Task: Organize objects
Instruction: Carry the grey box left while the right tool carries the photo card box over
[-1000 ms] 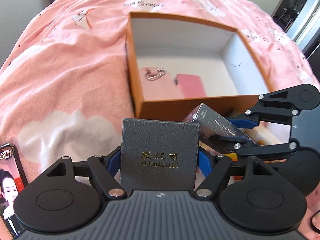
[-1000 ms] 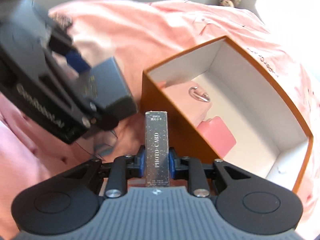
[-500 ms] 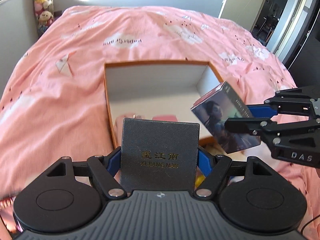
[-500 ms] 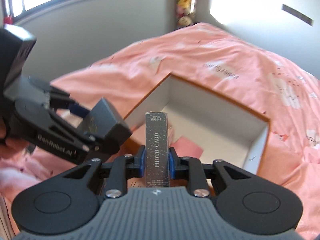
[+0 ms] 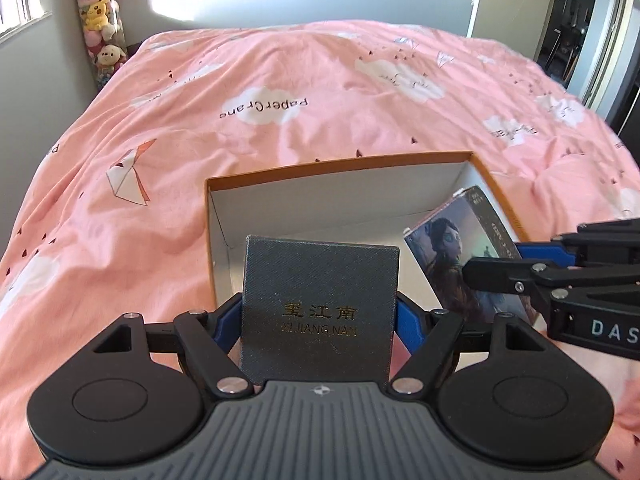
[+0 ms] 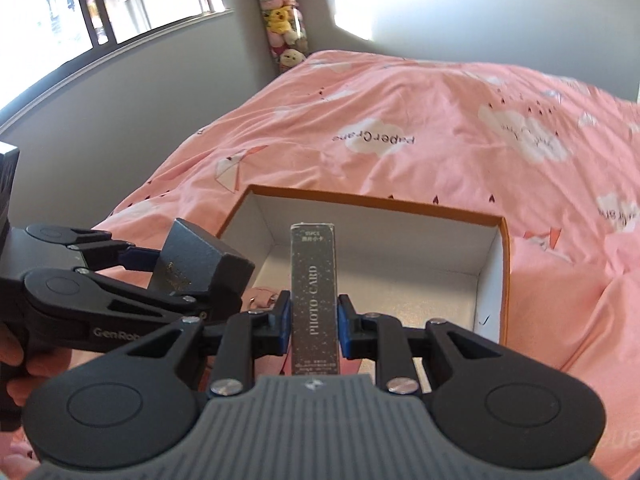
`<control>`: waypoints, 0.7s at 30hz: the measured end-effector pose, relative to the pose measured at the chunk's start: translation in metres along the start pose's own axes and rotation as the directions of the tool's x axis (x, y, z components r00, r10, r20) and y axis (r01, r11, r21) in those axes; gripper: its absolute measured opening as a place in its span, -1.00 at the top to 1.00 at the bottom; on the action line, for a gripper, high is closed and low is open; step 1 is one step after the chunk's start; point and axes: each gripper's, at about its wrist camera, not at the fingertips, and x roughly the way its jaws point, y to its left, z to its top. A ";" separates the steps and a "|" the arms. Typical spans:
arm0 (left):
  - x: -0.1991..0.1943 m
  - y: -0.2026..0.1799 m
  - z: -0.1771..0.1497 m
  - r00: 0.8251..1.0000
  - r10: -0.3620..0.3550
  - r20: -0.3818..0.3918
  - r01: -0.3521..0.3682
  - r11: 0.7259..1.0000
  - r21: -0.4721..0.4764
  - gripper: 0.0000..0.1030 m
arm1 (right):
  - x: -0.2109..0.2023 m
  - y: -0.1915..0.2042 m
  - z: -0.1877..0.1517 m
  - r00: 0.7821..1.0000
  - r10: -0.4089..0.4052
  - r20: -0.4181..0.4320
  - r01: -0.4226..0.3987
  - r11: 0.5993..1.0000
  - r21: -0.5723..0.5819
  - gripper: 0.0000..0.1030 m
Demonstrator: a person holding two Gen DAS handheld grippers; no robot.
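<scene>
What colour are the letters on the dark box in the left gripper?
Gold, on the dark grey box that the left gripper holds. The left wrist view shows it best.

Bedspread (image 5: pixel 320 92) pink with white clouds. Box (image 5: pixel 332 168) orange outside, white inside. Case (image 5: pixel 320 300) dark grey, gold lettering. Card pack (image 6: pixel 314 300) black, speckled.

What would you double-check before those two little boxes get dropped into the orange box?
1. Left gripper grips the grey box on both sides: ok.
2. Right gripper clamps the photo card box squarely: ok.
3. Orange box open, no lid in the way: ok.
4. Both held boxes positioned over the opening: cannot tell; they are near its front edge.
5. Free floor space inside: cannot tell from the left view; the right view shows bare white floor, with something pink at the left.
6. The two grippers apart, not touching: ok.
</scene>
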 end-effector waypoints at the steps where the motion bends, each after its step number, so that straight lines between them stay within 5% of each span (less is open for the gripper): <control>1: 0.007 0.001 0.003 1.000 -0.006 -0.006 0.006 1.000 0.002 -0.70 | 0.007 -0.003 0.001 1.000 0.000 -0.006 0.000 1.000 0.014 0.54; 8: 0.051 0.014 0.025 0.999 -0.019 -0.039 0.018 0.999 -0.031 -0.70 | 0.044 -0.022 0.008 0.999 0.014 -0.049 -0.007 0.992 0.129 0.54; 14: 0.078 0.013 0.039 0.995 0.052 -0.088 -0.052 0.999 0.001 -0.70 | 0.068 -0.046 0.015 0.997 0.039 -0.064 -0.021 0.966 0.259 0.53; 21: 0.102 0.010 0.044 0.982 0.149 -0.118 -0.154 0.988 -0.030 -0.70 | 0.087 -0.055 0.019 0.996 0.050 -0.072 -0.028 0.959 0.283 0.53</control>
